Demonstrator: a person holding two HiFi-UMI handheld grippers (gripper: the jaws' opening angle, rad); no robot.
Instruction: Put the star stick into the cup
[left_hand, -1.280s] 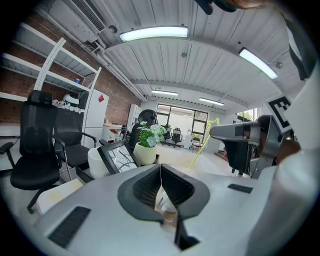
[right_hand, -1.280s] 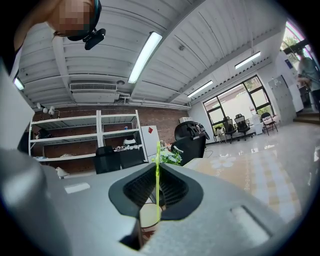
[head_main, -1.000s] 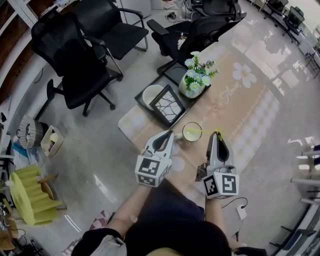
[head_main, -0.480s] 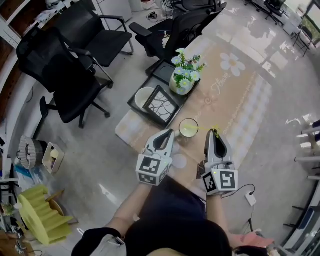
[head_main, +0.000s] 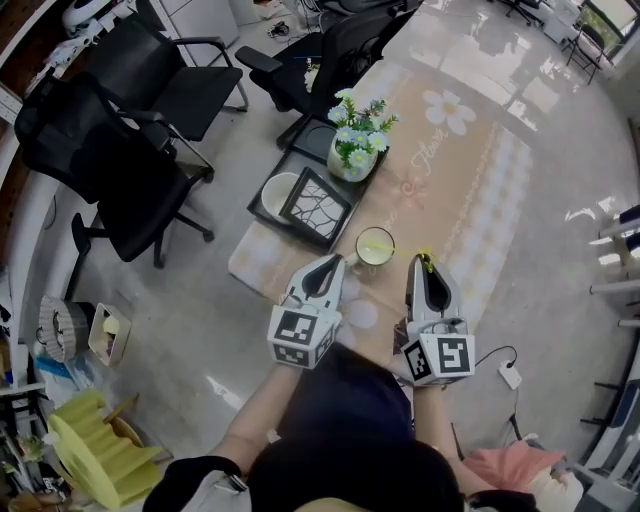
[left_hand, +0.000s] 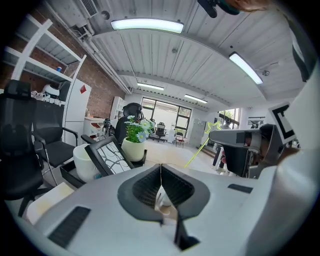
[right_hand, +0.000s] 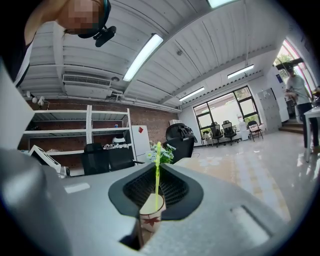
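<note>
A pale cup with yellow-green contents stands near the table's front edge. My left gripper is shut at the cup's left side, with a white part of the cup showing between its jaws. My right gripper is shut on the thin yellow-green star stick, held near its star end. From there the stick slants down and left toward the cup's mouth. That cup carries a red leaf print. I cannot tell whether the lower tip is inside the cup.
A black tray behind the cup holds a white bowl, a framed crack-pattern picture and a pot of flowers. Black office chairs stand left of the beige table. The person's body is close below.
The head view has swung, so everything sits a little higher and further left in frame. Both grippers, the cup and the stick keep the same places relative to each other.
</note>
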